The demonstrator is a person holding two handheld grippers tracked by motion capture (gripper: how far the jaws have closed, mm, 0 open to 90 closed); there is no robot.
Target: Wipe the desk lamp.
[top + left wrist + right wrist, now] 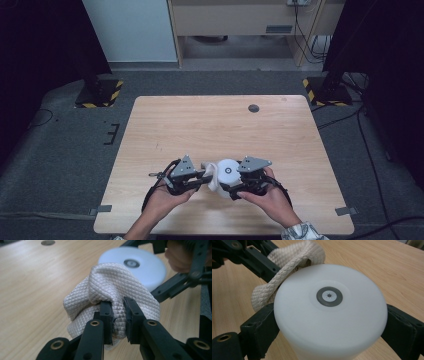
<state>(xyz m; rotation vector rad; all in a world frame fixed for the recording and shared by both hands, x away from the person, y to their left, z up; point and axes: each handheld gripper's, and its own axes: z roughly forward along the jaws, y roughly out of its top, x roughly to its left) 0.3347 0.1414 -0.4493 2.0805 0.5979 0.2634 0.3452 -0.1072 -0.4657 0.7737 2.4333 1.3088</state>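
Near the table's front edge, the right gripper clamps a white jar. Just left of the jar, the left gripper pinches a bunched cloth against its side. Wiping seems underway; next, the cloth should rub around the jar.

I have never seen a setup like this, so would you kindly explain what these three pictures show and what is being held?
A person sits at a wooden table, holding a hand-operated clamp tool in each hand. One picture looks down from above; the other two come from small cameras riding on each tool, looking along its black jaws. The left gripper is pinched shut on a bunched cream cloth. The right gripper clamps a white round container by its sides, its flat end with a grey ring facing the camera. The cloth sits against the container, as if wiping it.
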